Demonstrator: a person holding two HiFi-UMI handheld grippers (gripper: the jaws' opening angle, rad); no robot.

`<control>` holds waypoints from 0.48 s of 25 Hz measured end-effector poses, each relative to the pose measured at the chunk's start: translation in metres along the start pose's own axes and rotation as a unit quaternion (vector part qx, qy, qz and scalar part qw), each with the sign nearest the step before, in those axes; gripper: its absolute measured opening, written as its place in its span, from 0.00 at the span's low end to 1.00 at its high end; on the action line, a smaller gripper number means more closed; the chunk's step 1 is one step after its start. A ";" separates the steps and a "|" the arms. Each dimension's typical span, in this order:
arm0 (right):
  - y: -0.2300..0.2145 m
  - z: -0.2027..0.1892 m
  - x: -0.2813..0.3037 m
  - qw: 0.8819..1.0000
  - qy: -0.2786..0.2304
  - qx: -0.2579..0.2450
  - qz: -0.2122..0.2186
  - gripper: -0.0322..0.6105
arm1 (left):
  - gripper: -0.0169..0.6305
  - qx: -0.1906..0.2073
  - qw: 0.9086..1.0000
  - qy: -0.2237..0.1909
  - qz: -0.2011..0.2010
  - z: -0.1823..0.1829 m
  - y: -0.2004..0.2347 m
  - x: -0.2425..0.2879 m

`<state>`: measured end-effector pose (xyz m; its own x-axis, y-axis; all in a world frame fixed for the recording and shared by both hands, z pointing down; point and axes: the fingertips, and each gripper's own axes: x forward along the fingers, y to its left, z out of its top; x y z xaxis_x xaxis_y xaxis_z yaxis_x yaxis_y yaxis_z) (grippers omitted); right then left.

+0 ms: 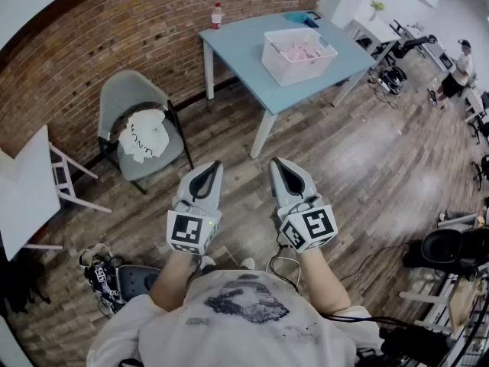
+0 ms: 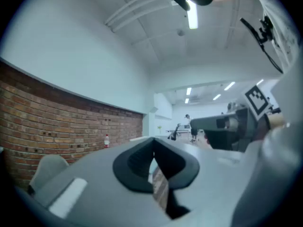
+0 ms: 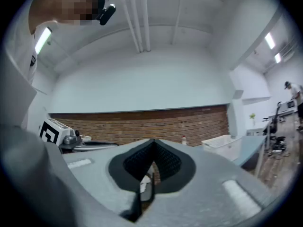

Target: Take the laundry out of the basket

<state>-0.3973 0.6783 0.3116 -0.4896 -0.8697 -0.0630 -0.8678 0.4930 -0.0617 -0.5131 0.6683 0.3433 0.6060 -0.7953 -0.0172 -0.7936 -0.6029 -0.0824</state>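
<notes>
Pink laundry (image 1: 299,51) sits in white basket (image 1: 293,72) on blue tabletop (image 1: 237,37), 1 o'clock from you. Your L gripper (image 1: 212,168) & R gripper (image 1: 280,165): fingers clenched, nothing btwn, well apart from basket.

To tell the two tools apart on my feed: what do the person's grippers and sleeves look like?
Both the left gripper and right gripper are pale grey tapering shells lined in black, each carrying a white cube of black square markers. A thin cable loops under the right one. The person wears a white short-sleeved T-shirt with a dark print.
</notes>
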 end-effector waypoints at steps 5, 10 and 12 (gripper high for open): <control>-0.075 0.007 -0.102 0.996 -0.005 0.010 -0.094 0.05 | 0.01 0.001 1.000 0.007 -0.014 0.009 -0.106 0.039; -0.096 0.006 -0.149 0.991 -0.010 0.018 -0.132 0.05 | 0.01 0.009 0.998 0.022 -0.051 0.009 -0.156 0.051; -0.097 0.007 -0.161 0.990 -0.013 0.022 -0.136 0.05 | 0.01 0.010 0.998 0.026 -0.062 0.008 -0.170 0.050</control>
<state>-0.2337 0.7711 0.3204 -0.2347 -0.9699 -0.0642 -0.9627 0.2411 -0.1227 -0.3477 0.7310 0.3490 0.6948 -0.7177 0.0465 -0.7116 -0.6954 -0.1005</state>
